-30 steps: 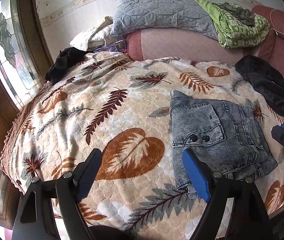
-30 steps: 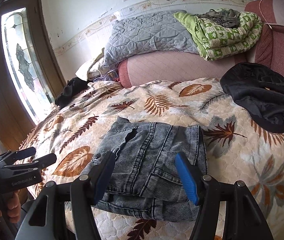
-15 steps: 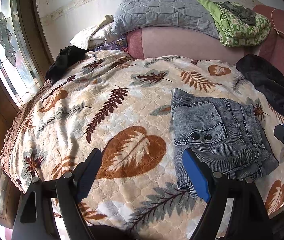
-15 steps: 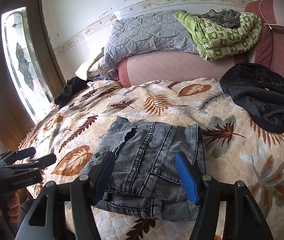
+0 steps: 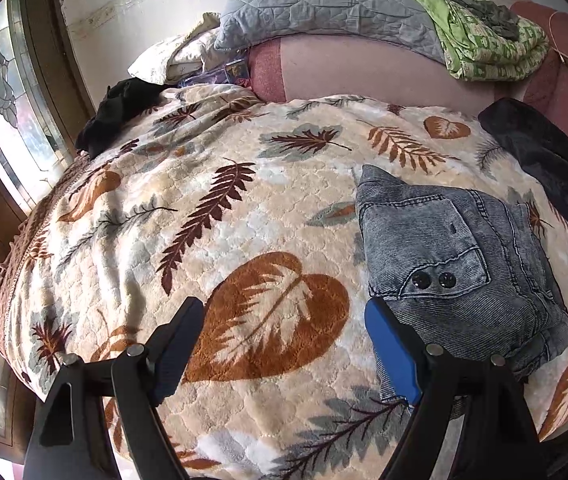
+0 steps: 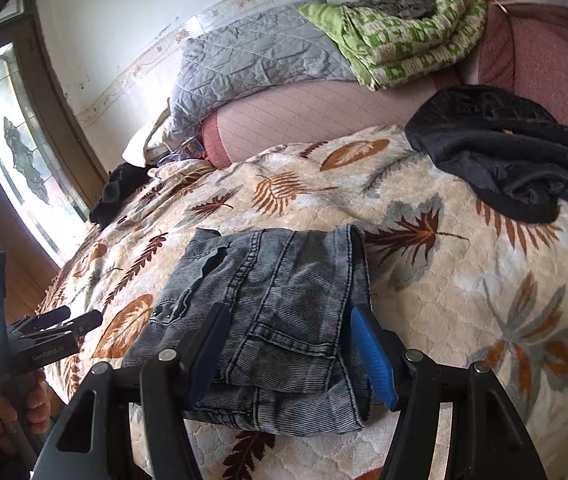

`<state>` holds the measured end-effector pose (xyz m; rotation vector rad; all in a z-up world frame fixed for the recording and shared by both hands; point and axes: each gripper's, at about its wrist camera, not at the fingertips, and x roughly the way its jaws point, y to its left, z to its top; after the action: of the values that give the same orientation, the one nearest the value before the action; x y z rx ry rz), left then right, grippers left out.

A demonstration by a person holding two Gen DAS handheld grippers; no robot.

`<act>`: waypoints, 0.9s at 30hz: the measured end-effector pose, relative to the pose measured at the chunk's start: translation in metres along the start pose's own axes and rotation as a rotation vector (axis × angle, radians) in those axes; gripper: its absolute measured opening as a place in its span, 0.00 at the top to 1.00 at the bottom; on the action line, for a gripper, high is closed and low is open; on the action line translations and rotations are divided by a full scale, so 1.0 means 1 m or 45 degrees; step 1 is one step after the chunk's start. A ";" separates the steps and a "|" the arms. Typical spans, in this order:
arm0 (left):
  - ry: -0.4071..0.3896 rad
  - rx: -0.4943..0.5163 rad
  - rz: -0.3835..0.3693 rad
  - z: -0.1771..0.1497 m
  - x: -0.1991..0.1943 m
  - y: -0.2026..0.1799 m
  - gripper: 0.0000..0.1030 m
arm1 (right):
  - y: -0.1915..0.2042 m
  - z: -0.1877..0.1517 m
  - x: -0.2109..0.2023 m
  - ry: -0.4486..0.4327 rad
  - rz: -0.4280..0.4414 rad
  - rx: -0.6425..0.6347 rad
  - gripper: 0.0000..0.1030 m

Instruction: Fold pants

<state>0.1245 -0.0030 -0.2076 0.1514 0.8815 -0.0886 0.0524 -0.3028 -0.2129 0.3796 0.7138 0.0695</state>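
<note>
Folded grey jeans (image 6: 279, 320) lie near the bed's (image 5: 219, 248) front edge; right gripper (image 6: 288, 344) and left gripper (image 5: 284, 344) hover open-fingered, empty. Folding apparently finished; only tidying remains.

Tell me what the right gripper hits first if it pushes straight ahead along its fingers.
Most likely the folded grey jeans: the open right gripper points straight at their near edge, though depth is hard to judge.
</note>
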 end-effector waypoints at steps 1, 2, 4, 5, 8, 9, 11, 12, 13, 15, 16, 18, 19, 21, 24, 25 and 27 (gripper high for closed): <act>0.013 -0.010 -0.037 0.002 0.005 0.001 0.19 | -0.006 0.001 0.003 0.014 0.023 0.042 0.35; 0.027 -0.020 -0.067 0.004 0.009 0.003 0.19 | -0.012 0.003 0.005 0.020 0.047 0.080 0.35; 0.060 -0.034 -0.119 0.008 0.020 0.005 0.19 | -0.022 0.005 0.011 0.036 0.087 0.157 0.35; 0.073 -0.044 -0.153 0.010 0.025 0.006 0.19 | -0.028 0.006 0.017 0.061 0.116 0.202 0.35; 0.116 -0.075 -0.295 0.014 0.039 0.004 0.19 | -0.043 0.005 0.035 0.121 0.124 0.325 0.35; 0.137 -0.071 -0.373 0.015 0.044 0.001 0.19 | -0.049 0.005 0.040 0.133 0.118 0.365 0.35; 0.170 -0.063 -0.487 0.016 0.055 -0.008 0.19 | -0.063 0.003 0.051 0.175 0.131 0.455 0.35; 0.178 -0.062 -0.510 0.016 0.059 -0.011 0.19 | -0.070 0.001 0.057 0.198 0.126 0.500 0.35; 0.185 -0.063 -0.523 0.015 0.064 -0.015 0.19 | -0.075 0.000 0.062 0.218 0.123 0.538 0.35; 0.197 -0.081 -0.613 0.011 0.072 -0.018 0.20 | -0.084 -0.004 0.074 0.279 0.152 0.592 0.35; 0.218 -0.089 -0.676 0.008 0.077 -0.021 0.19 | -0.086 -0.006 0.081 0.311 0.180 0.612 0.35; 0.289 -0.096 -0.777 0.001 0.087 -0.026 0.19 | -0.083 -0.006 0.085 0.318 0.196 0.601 0.34; 0.302 -0.096 -0.788 -0.001 0.089 -0.028 0.19 | -0.079 -0.005 0.087 0.322 0.207 0.578 0.32; 0.288 -0.081 -0.792 0.000 0.087 -0.032 0.19 | -0.066 -0.005 0.092 0.344 0.223 0.521 0.29; 0.291 -0.093 -0.819 0.002 0.087 -0.034 0.19 | -0.044 -0.005 0.097 0.348 0.145 0.372 0.26; 0.290 -0.093 -0.837 0.002 0.086 -0.036 0.20 | -0.038 -0.004 0.098 0.350 0.141 0.337 0.26; 0.285 -0.083 -0.853 0.003 0.084 -0.038 0.22 | -0.026 -0.005 0.098 0.353 0.108 0.249 0.35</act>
<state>0.1749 -0.0427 -0.2742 -0.2050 1.1292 -0.6766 0.1217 -0.3068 -0.2867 0.5955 0.9817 0.1351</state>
